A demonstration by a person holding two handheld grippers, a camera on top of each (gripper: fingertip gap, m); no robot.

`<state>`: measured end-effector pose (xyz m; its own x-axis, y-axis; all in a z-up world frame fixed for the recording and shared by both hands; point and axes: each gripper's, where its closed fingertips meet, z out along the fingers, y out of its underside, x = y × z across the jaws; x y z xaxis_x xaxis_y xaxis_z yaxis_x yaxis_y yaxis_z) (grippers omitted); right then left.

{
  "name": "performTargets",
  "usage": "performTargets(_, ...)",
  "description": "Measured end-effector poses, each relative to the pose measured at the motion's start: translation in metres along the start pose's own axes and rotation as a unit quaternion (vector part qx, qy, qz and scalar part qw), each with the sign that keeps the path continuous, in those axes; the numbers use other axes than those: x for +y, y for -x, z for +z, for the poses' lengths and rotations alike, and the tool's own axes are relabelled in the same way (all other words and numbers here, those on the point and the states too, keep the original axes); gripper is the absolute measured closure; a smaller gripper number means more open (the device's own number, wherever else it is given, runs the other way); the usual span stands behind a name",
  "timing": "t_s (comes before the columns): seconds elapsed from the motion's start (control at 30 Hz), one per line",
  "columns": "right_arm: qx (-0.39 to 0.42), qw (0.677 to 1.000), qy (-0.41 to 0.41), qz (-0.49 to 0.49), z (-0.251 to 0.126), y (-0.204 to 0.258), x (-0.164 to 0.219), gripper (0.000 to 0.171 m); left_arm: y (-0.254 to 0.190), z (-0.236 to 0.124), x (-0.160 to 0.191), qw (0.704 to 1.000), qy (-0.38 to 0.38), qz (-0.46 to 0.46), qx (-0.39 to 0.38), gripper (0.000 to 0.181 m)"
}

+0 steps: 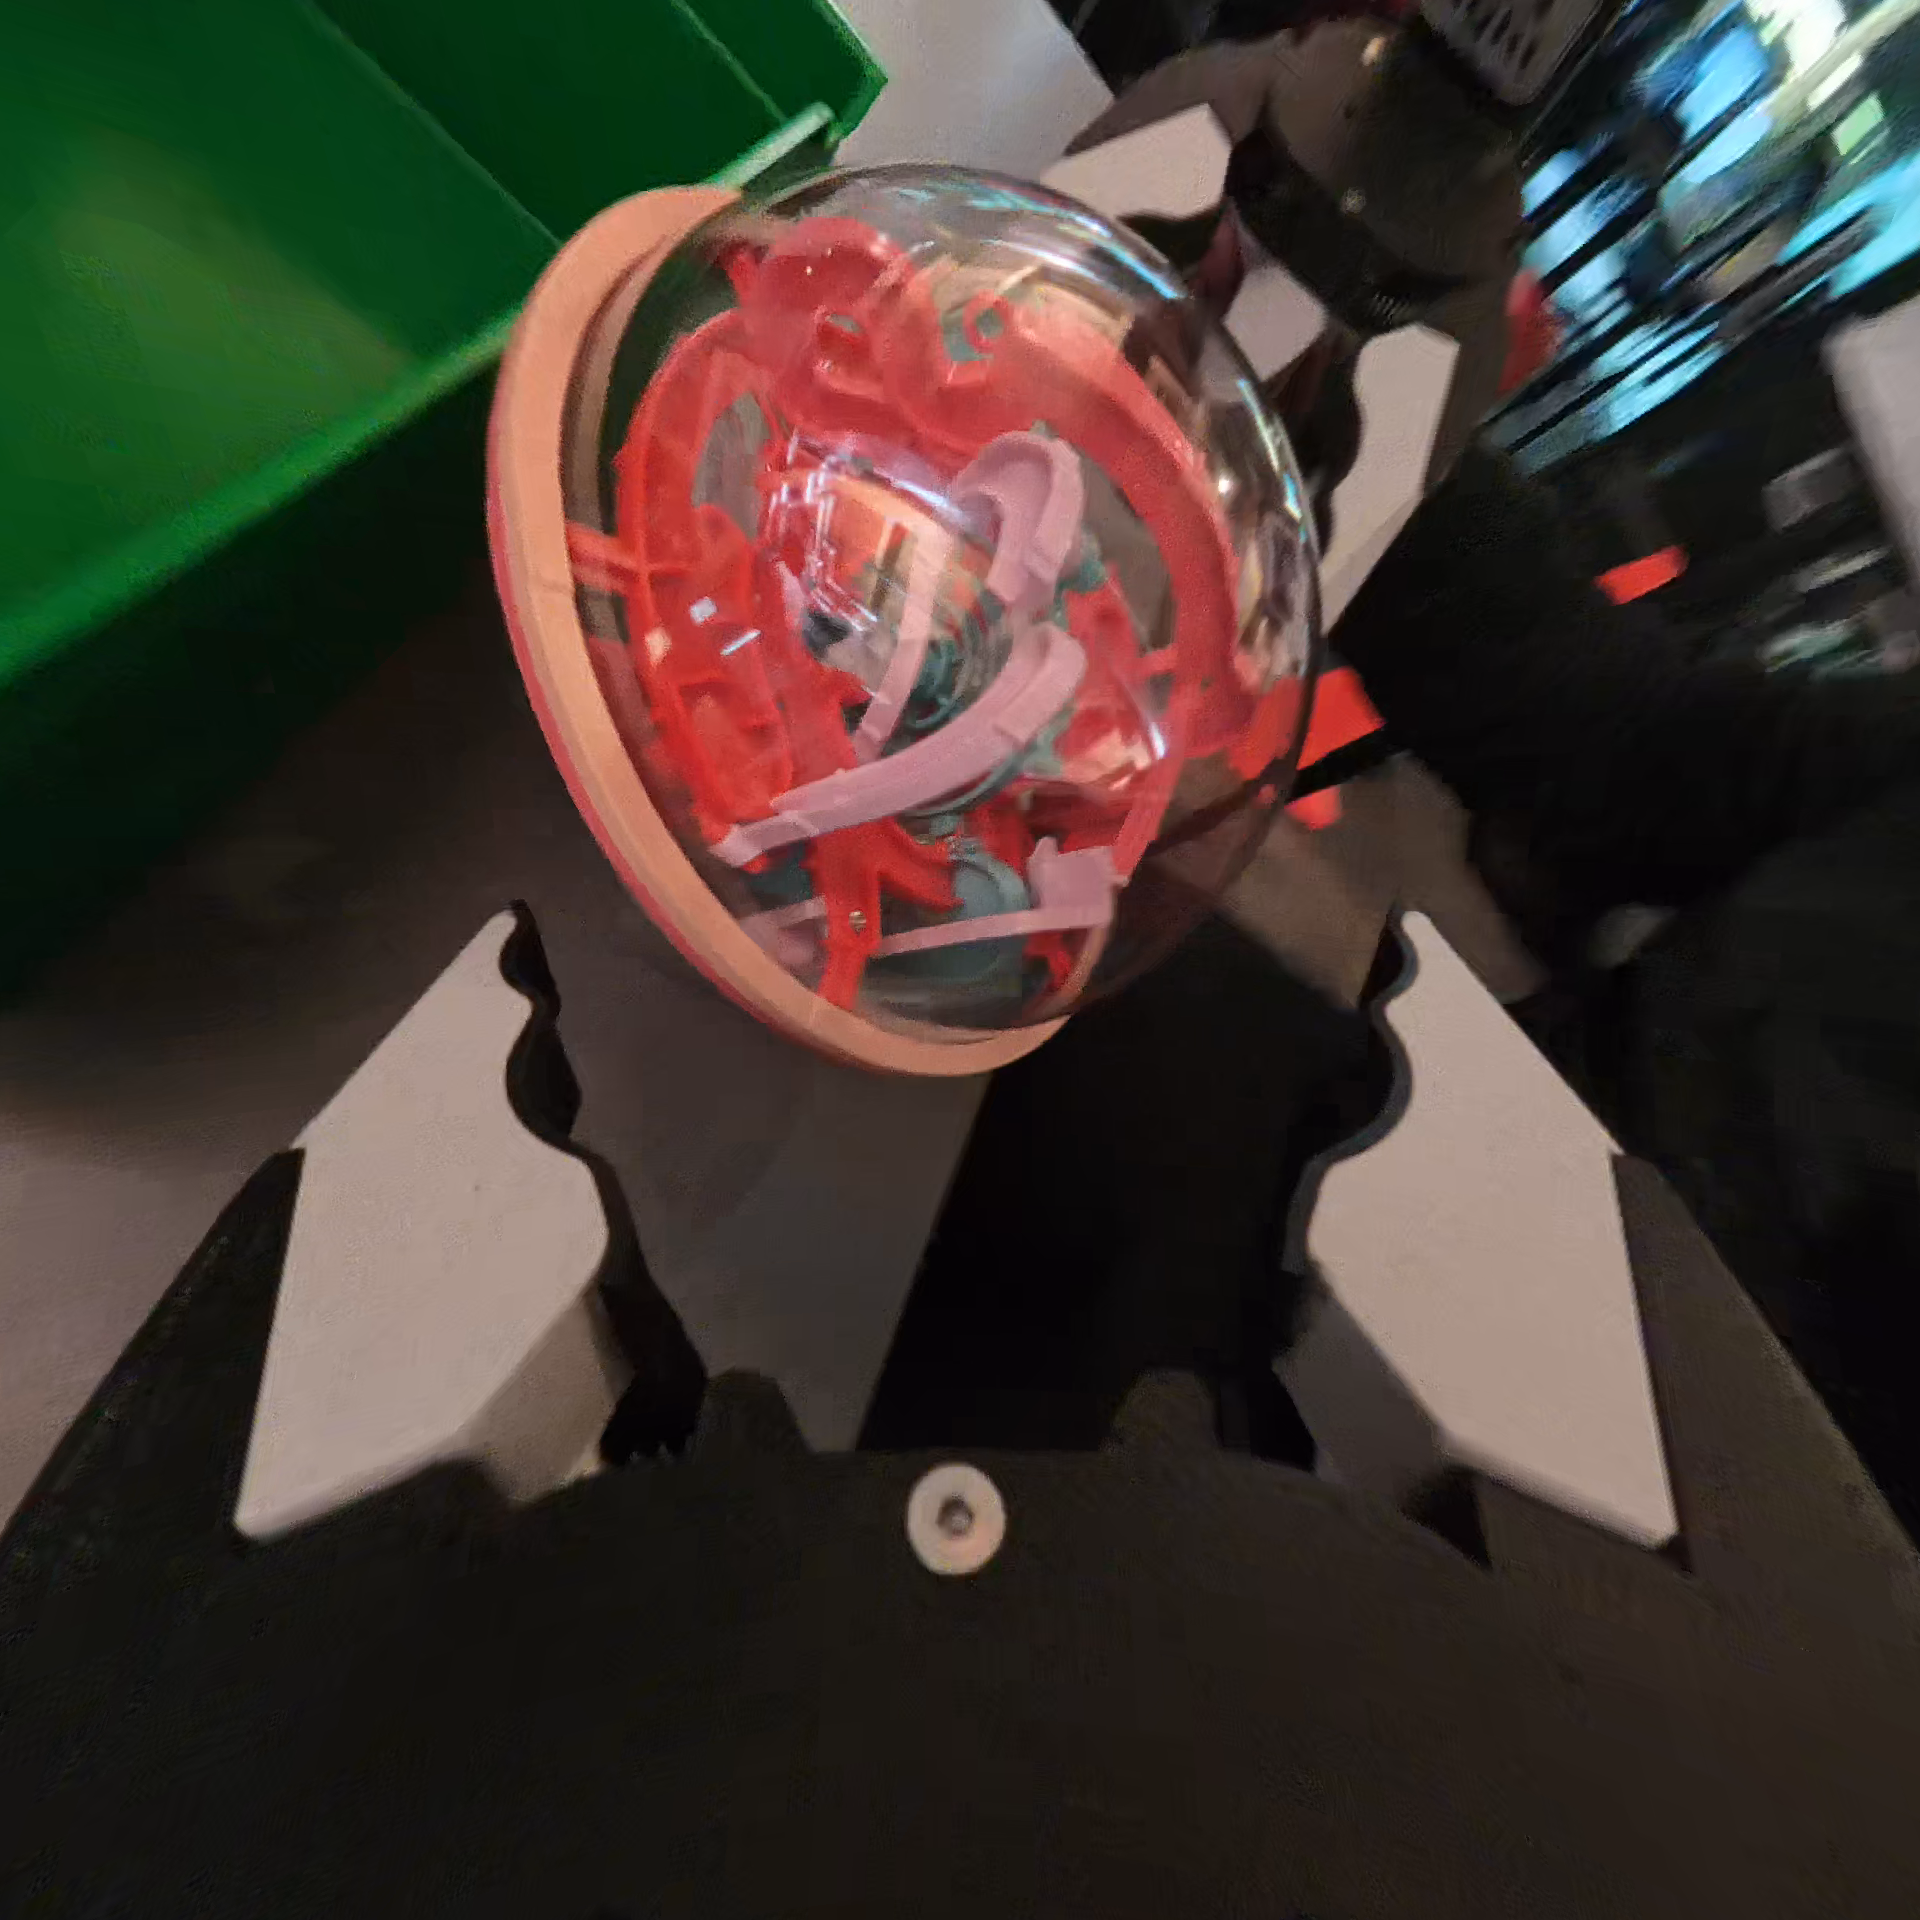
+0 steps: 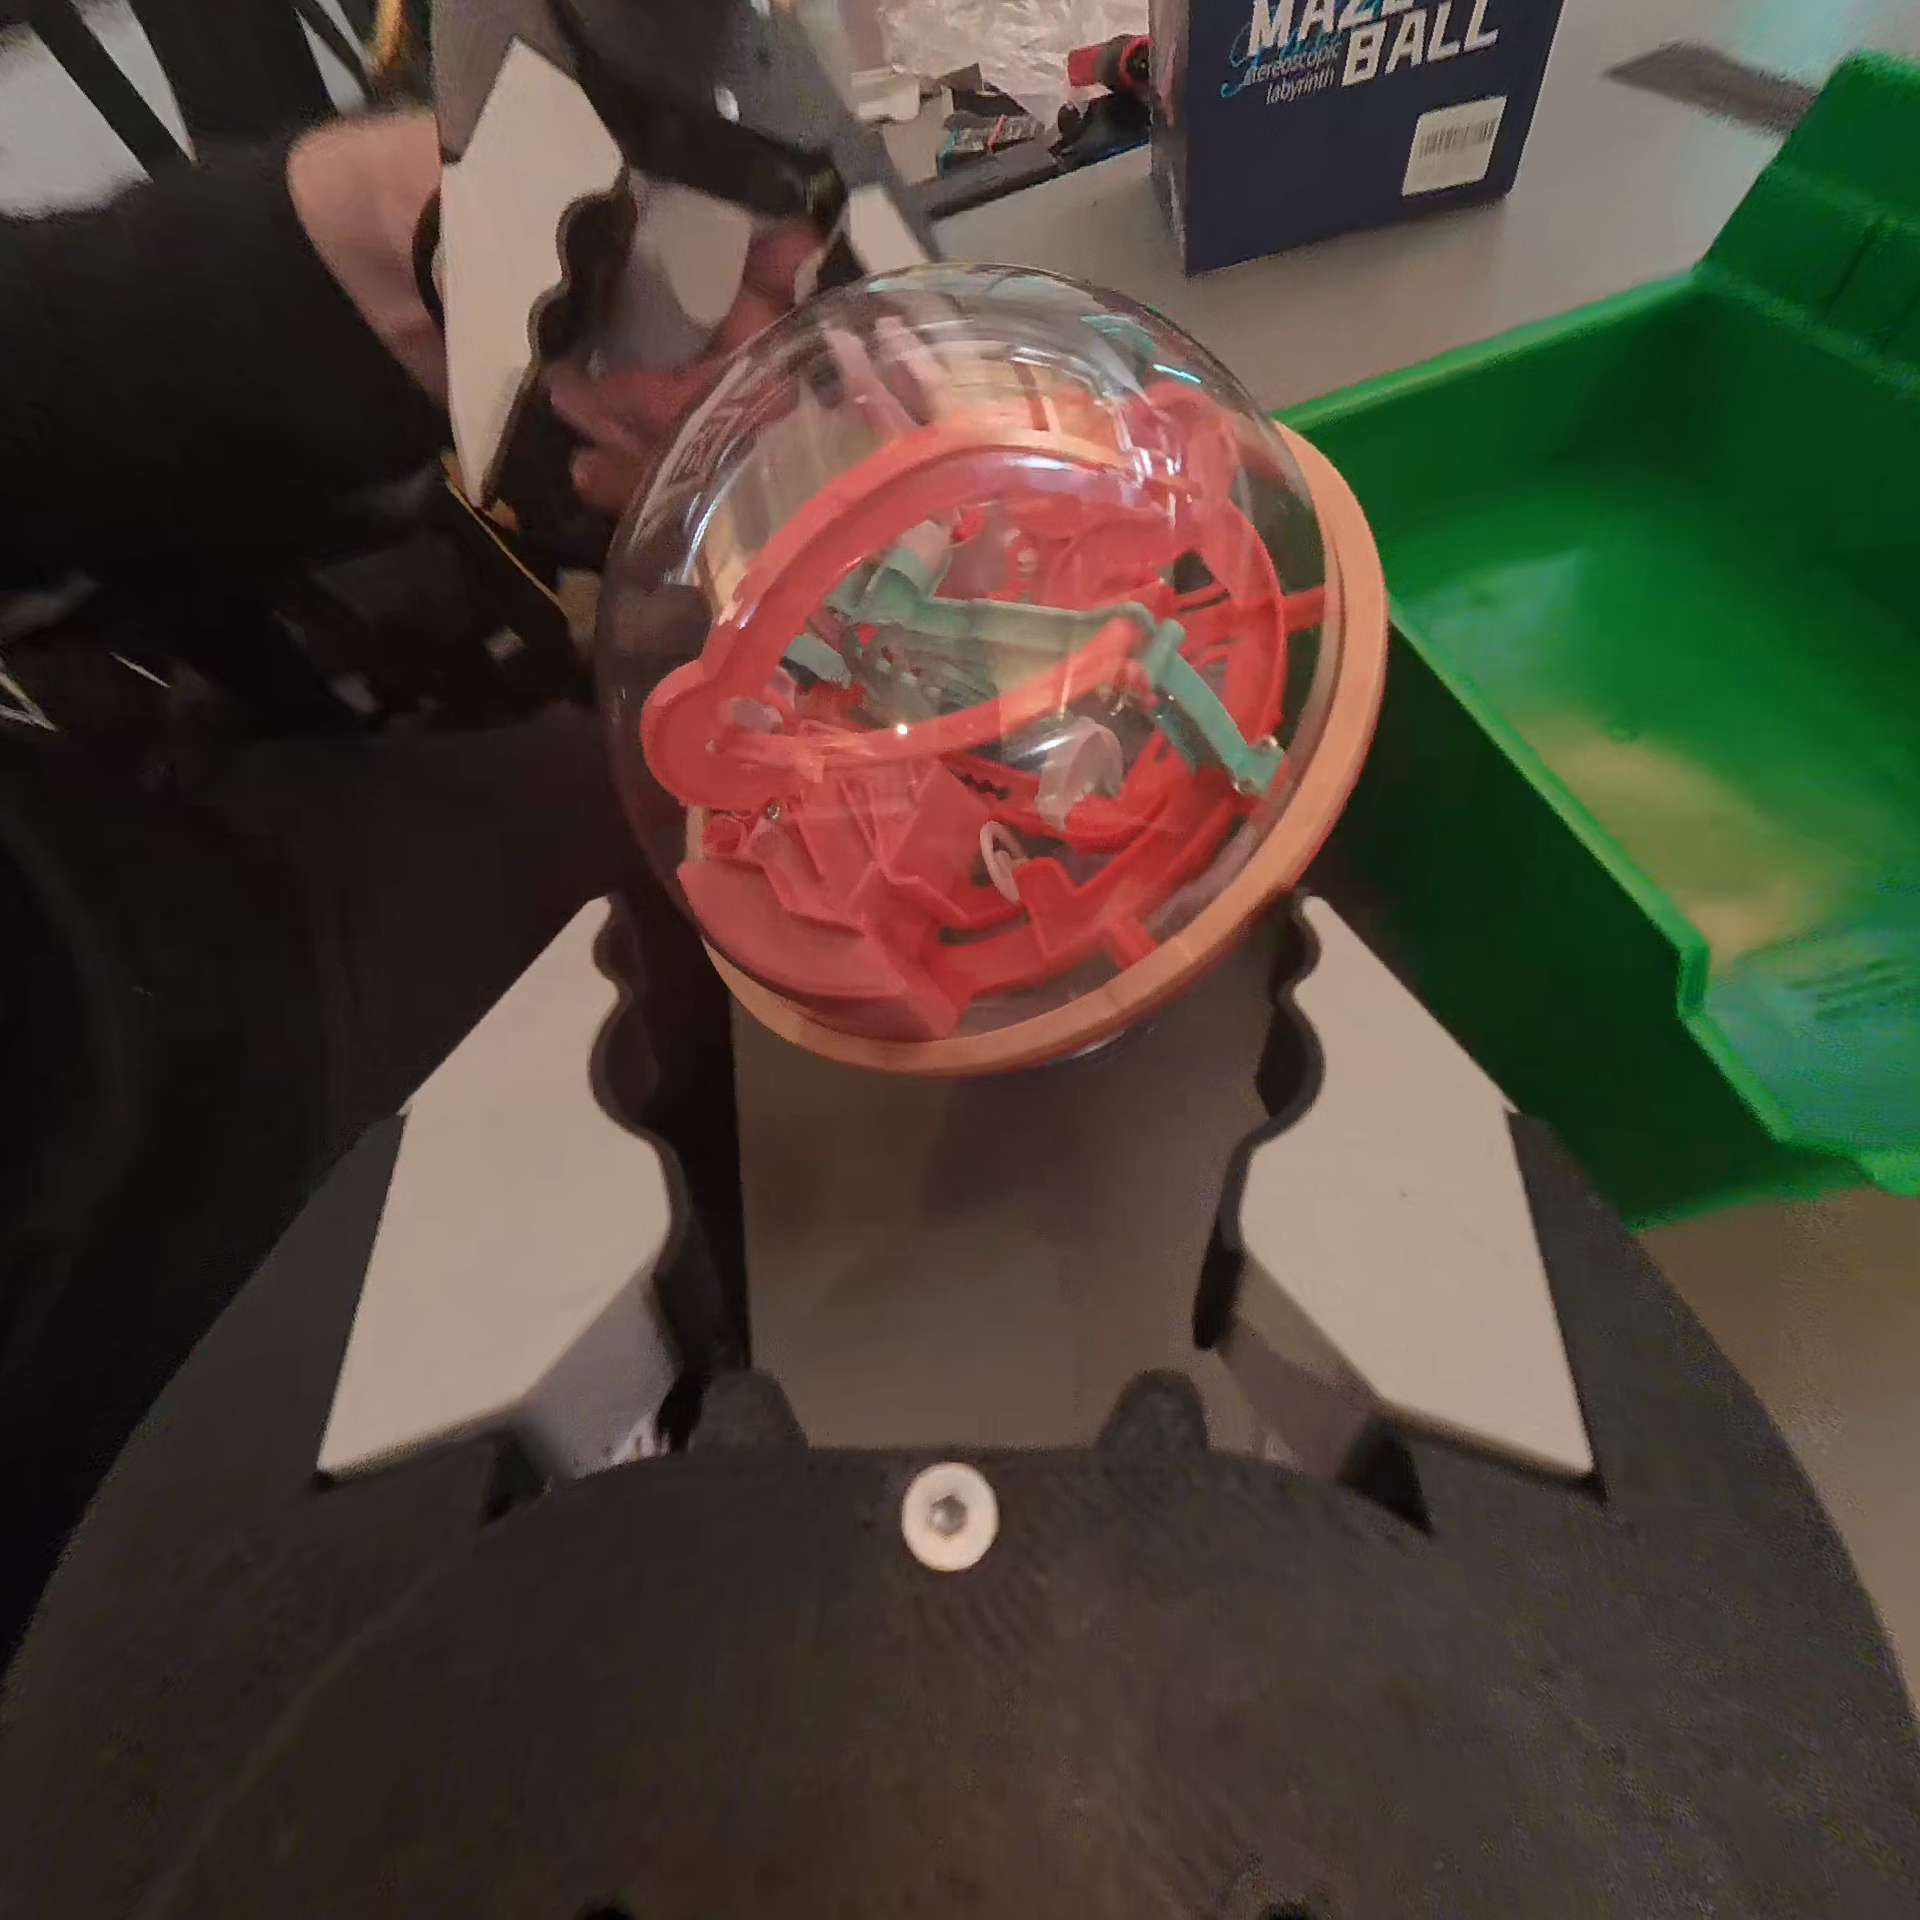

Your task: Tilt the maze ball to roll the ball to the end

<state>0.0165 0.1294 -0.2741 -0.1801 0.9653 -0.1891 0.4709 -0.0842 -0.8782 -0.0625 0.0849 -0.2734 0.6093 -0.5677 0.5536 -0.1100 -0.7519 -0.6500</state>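
Observation:
The maze ball [image 1: 894, 623] is a clear sphere with red, lilac and teal tracks inside and a tan ring around its middle. It sits tilted, ring steep, just ahead of my left gripper [image 1: 956, 920], which is open with its fingertips wide apart below the ball. In the right wrist view the maze ball [image 2: 987, 675] fills the centre. My right gripper [image 2: 951, 904] is open, its fingertips close to the ball's lower sides. I cannot tell if they touch. The two grippers face each other across the ball. The small ball inside is not clearly visible.
A green plastic bin [image 1: 260, 416] stands right beside the ball and also shows in the right wrist view [image 2: 1662, 675]. A blue box [image 2: 1351, 135] and clutter lie at the back of the grey table [image 2: 1039, 1195]. A person's hand and dark sleeve [image 2: 208, 416] are behind the left gripper [image 2: 675, 239].

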Motion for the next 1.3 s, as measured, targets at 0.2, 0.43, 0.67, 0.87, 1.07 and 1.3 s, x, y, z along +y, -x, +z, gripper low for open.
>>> performTargets(0.2, 0.045, 0.995, 0.035, -0.082, 0.014, -0.001, 0.000, 0.042, 0.038, 0.007, 0.021, 0.973, 0.070, 0.186, -0.120, 0.045)
performTargets(0.43, -0.006, 0.998, 0.055, 0.024, 0.012, -0.004, 0.000, 0.045, 0.012, 0.021, 0.026, 0.994, 0.090, 0.068, -0.002, 0.059)
performTargets(0.67, -0.118, 0.960, 0.047, 0.251, 0.007, -0.009, -0.007, 0.046, -0.009, 0.020, 0.022, 0.974, 0.118, -0.147, 0.128, 0.056)
performTargets(0.87, -0.056, 0.987, 0.055, 0.138, 0.004, -0.015, -0.003, 0.036, -0.001, 0.019, 0.020, 0.992, 0.087, -0.043, 0.077, 0.028)
performTargets(1.07, 0.029, 0.987, 0.077, -0.141, 0.002, -0.006, 0.001, 0.040, 0.022, 0.004, 0.003, 0.971, 0.009, 0.226, -0.081, 0.026)
performTargets(1.3, 0.011, 0.993, 0.056, -0.101, 0.010, -0.005, -0.006, 0.053, 0.021, 0.019, 0.001, 0.960, 0.024, 0.265, -0.090, 0.053)
